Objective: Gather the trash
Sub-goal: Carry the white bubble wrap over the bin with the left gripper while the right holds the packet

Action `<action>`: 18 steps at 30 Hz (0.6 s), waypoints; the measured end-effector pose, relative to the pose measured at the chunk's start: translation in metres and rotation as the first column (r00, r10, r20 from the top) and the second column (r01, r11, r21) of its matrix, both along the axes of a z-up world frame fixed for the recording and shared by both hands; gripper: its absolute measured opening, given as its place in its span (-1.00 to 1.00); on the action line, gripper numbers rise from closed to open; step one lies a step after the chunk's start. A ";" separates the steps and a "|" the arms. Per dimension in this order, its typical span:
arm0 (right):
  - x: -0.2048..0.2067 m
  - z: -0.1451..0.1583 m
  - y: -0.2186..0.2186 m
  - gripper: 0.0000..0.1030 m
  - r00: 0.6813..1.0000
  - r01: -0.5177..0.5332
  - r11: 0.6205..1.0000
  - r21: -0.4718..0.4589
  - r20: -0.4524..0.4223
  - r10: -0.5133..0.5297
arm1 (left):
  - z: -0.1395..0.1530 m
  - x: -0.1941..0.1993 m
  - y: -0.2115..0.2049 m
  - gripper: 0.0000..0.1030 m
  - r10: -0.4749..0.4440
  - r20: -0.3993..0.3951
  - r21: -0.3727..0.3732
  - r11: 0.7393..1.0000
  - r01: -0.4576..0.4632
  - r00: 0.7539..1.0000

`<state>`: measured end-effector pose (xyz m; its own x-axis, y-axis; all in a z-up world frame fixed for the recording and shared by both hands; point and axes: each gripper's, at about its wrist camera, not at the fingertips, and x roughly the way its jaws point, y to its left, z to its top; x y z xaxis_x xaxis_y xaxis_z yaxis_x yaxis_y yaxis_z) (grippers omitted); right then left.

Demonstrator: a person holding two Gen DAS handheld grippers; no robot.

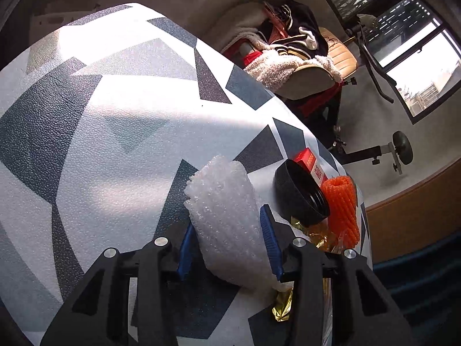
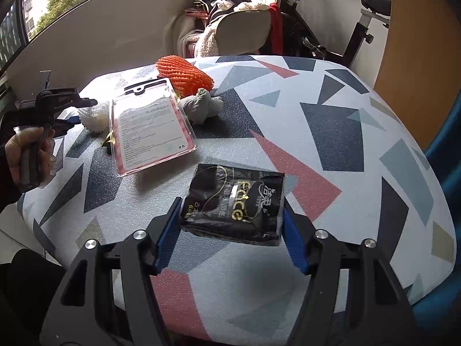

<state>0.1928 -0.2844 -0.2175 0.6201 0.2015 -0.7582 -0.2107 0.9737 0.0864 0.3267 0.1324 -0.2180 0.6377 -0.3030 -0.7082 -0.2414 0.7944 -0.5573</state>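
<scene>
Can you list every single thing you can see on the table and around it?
white foam net sleeve: one, white, between left gripper's pads
black tissue pack: one, black, gold print, between right gripper's pads
orange foam net: one, orange, far table edge
clear blister pack: one, clear and pink, mid table
crumpled wad: one, grey-white, beside blister pack
black lid: one, black, by orange net
red box: one, red, behind lid
gold foil: one, gold, under sleeve
table: one, white with triangles
left gripper: one, black, blue pads
right gripper: one, black, blue pads
</scene>
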 end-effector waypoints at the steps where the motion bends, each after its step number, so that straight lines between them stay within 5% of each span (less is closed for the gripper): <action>1: -0.001 0.001 0.001 0.26 1.000 -0.003 1.000 0.003 0.000 0.003 | 0.005 -0.005 0.000 -0.26 -0.019 0.015 0.014 1.000 0.019 1.000; 11: -0.019 0.026 0.020 0.26 0.997 -0.057 0.998 0.013 0.045 0.056 | 0.065 -0.078 -0.022 -0.28 -0.207 0.116 0.155 0.970 0.188 0.971; 18: -0.038 0.042 0.027 0.26 0.995 -0.076 0.997 0.018 0.068 0.075 | 0.082 -0.153 -0.059 -0.28 -0.341 0.143 0.237 0.923 0.302 0.929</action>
